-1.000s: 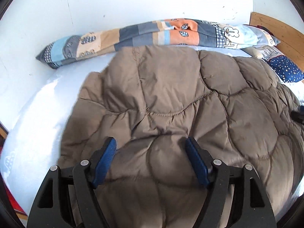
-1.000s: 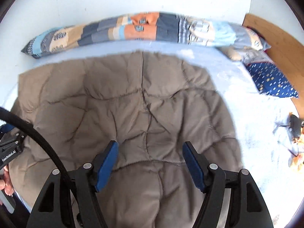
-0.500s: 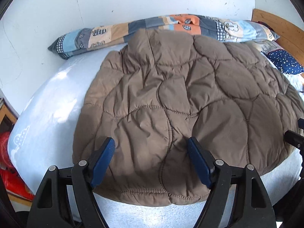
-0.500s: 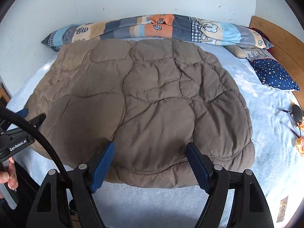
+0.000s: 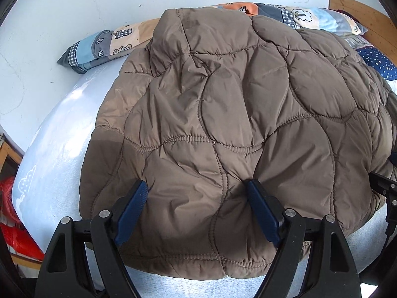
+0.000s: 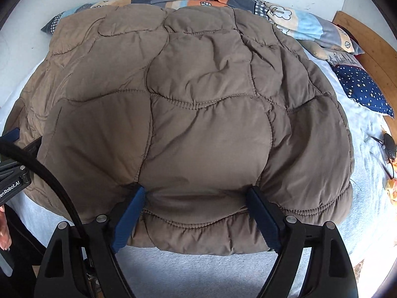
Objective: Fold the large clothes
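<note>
Left wrist view: left gripper [image 5: 197,193] jaws spread wide, gripping nothing; blue pads sit over the near part of one brown quilted jacket [image 5: 235,129]. Jacket lies flat on the bed [image 5: 57,134], filling most of the space ahead of the gripper. Its stand-up collar is at the far end, ahead and slightly left; hem is nearest, just under the fingertips. Long axis runs straight away from the gripper, toward the wall [image 5: 74,5]. One patchwork pillow [image 5: 106,44] lies beyond the collar against the wall, partly hidden by the jacket. One navy star-print pillow [image 5: 377,60] far right. Red item [image 5: 15,223] low left beside the bed, can't tell what it is. No containers in view.

Right wrist view: right gripper [image 6: 196,193] also wide open, holding nothing; pads rest at the jacket's [image 6: 198,114] near hem, hem band directly between the fingers. Same jacket, same axis: hem close, far edge at the patchwork pillow [image 6: 297,22]. Star pillow [image 6: 362,89] ahead right, wooden headboard [image 6: 372,49] behind it. One pair of glasses [image 6: 387,149] on the bed, right, well apart from the jacket. Left gripper's body at the left edge by the jacket's side.
</note>
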### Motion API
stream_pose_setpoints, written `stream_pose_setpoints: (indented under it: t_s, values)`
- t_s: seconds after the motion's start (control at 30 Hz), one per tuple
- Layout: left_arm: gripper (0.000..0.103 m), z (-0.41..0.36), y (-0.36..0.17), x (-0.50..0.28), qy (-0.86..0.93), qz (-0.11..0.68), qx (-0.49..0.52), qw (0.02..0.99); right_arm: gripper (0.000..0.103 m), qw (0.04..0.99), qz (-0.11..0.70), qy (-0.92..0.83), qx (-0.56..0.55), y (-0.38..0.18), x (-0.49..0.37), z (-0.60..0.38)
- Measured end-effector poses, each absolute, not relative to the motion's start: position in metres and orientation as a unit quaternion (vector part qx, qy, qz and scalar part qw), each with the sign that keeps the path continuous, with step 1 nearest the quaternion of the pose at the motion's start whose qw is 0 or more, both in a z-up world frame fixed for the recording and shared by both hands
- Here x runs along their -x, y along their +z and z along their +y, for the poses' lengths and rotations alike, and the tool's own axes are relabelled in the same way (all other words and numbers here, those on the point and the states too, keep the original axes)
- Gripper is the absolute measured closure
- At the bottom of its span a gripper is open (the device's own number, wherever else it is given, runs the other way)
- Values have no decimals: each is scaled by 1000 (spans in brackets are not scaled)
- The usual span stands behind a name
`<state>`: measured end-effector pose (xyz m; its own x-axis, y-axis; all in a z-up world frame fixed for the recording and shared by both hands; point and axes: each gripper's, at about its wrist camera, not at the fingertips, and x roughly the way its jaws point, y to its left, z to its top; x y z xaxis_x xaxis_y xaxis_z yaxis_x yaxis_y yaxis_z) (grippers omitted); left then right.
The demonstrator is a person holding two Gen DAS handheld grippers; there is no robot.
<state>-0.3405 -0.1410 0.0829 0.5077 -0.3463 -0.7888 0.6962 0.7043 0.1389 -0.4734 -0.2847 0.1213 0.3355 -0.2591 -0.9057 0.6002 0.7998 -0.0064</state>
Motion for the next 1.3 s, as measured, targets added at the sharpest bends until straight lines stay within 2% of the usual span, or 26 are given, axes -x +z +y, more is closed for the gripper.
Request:
stream_pose_setpoints:
  t_s: [0.63,0.83,1.0,1.3]
  values:
    - [19,-133,84,349,-317,358,-224,850,13,802,509,-273,-152,119,473,-277]
    - [19,-118,104,365,-319,342,-210,859,13,815,480,-289,-146,143,496,-267]
    - [19,-102,125,386,-347,340,-178,856,12,821,442,-306,-193,161,529,-263]
    - [16,-53,182,464,-426,269,-127,855,11,848,373,-332,-176,200,577,-223]
